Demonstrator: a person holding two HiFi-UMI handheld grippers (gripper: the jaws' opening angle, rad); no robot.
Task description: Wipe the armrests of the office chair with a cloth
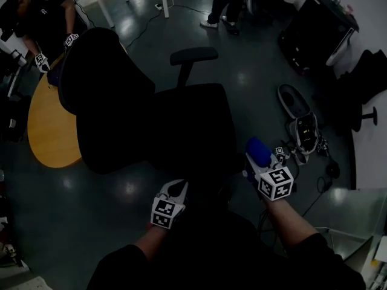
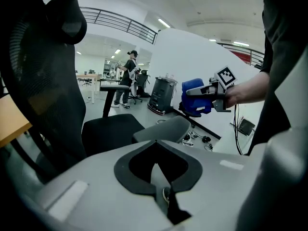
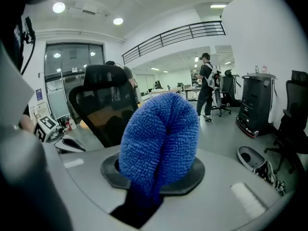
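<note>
A black office chair stands in front of me in the head view, backrest to the left and seat in the middle. Its far armrest shows beyond the seat. The near armrest lies just past my left gripper, which is shut with nothing in it. In the head view that left gripper hovers by the seat's near edge. My right gripper is shut on a folded blue cloth, held in the air at the seat's right corner. The blue cloth fills the right gripper view.
A round wooden table sits behind the backrest, with a person working at it. Another person stands far off. Shoes and cables lie on the floor at the right, near a black cabinet.
</note>
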